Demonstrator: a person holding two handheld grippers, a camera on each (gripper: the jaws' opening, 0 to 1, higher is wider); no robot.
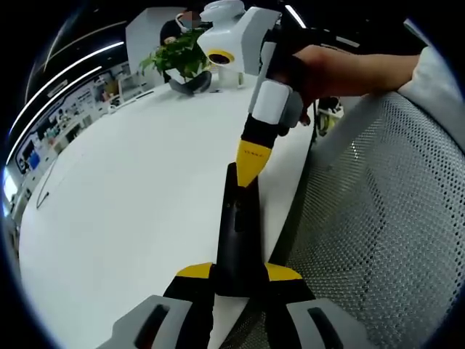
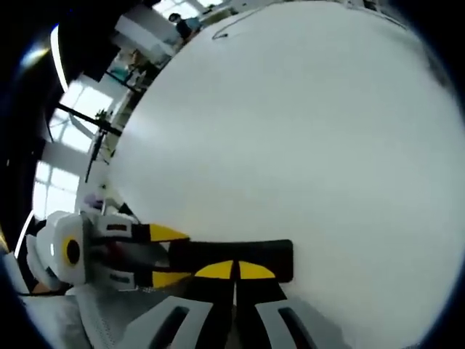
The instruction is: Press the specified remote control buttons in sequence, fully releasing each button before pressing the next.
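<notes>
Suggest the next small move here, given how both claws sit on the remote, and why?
Probably lift the right claw slightly off the remote before any further press. Its closed yellow tips meet the remote's far end, seemingly mid-press, while the left claw clamps the near end at the white table edge. Contact cannot be confirmed.

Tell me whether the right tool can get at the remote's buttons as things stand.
Probably yes. The right tool, jaws together, already has its yellow tips at the far end of the black remote, which the left tool grips at its near end above the white table. Nothing lies between.
</notes>
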